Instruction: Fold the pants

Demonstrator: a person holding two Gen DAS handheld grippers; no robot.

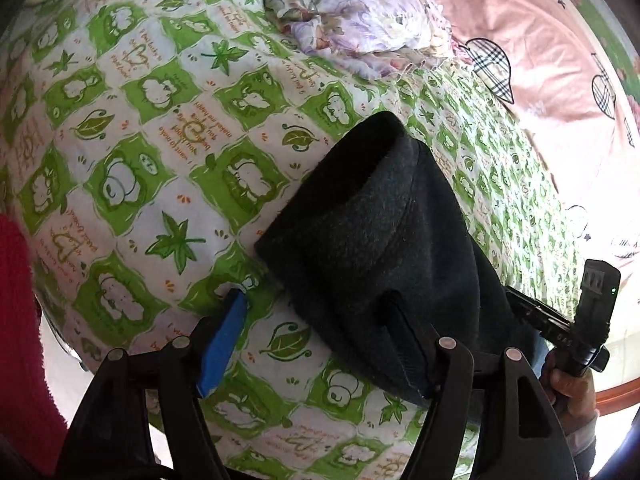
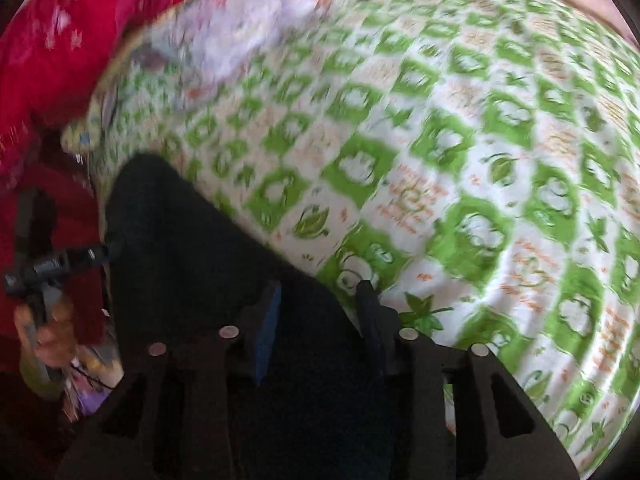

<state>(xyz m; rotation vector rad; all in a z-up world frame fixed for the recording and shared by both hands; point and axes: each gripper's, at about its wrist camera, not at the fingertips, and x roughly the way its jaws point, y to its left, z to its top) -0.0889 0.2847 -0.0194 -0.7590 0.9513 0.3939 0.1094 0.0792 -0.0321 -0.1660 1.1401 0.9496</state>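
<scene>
Ahead of both hand-held grippers a bed [image 1: 132, 184] is stretching away under a green-and-white patterned sheet, which is serving as the flat surface for the folding. Beyond the left hand-held gripper [image 1: 324, 340], at the far end of the bed, a pink cover [image 1: 532, 60] and a crumpled floral cloth [image 1: 360, 20] are lying well apart from the work. The pants [image 1: 384, 240], dark and thick, are lying on the sheet in a doubled, bundled shape, reaching from just in front of the left hand-held gripper's fingers forward and slightly to its right; they look already folded over at least once, judging by the layered edge showing near the top. The left hand-held gripper is standing wide and released: its blue-padded finger is resting out over bare sheet to the left, while the other finger is sitting against or partly tucked into the fabric's near edge, probably readying to pinch that edge. The right hand-held gripper [image 2: 316, 328] is hovering over the same pants [image 2: 208, 260], which are filling the space below and between its fingers; this view is blurred, and whether its pads are pressing the cloth I cannot tell. Each camera is also catching the other hand at the frame's edge.
</scene>
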